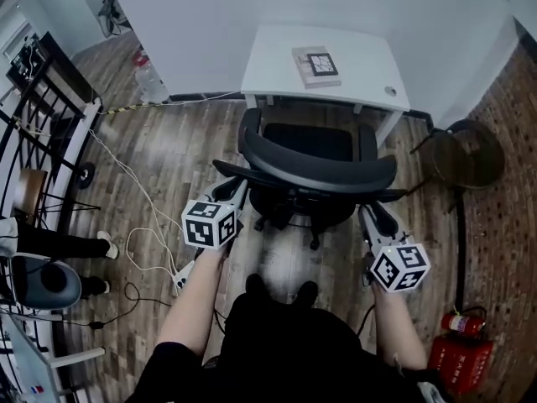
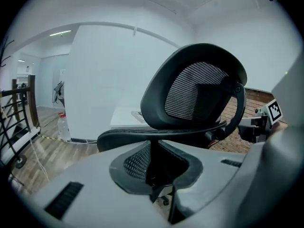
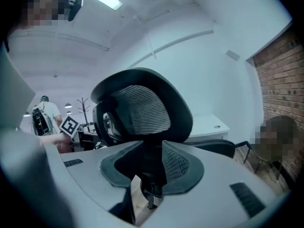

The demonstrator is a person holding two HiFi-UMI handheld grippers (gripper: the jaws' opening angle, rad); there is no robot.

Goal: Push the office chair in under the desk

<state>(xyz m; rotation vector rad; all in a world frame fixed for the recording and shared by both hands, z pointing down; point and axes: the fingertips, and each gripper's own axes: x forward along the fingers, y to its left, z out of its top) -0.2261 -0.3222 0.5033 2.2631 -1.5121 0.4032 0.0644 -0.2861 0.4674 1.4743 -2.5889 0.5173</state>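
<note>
The office chair (image 1: 319, 173) stands with its seat facing the desk (image 1: 277, 61), its front just at the desk's edge and not yet tucked under. Its curved backrest runs crosswise between the person and the desk. The left gripper (image 1: 232, 194) sits at the backrest's left end and the right gripper (image 1: 370, 219) at its right end, about equally near. Both have their jaws spread, with dark chair frame showing in each gap. The chair lies straight ahead, so the coming push likely goes toward the desk.

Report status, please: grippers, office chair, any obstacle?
Left gripper, right gripper open, either side of office chair. Chair at white desk edge, not fully under. No obstacle seen between.
</note>
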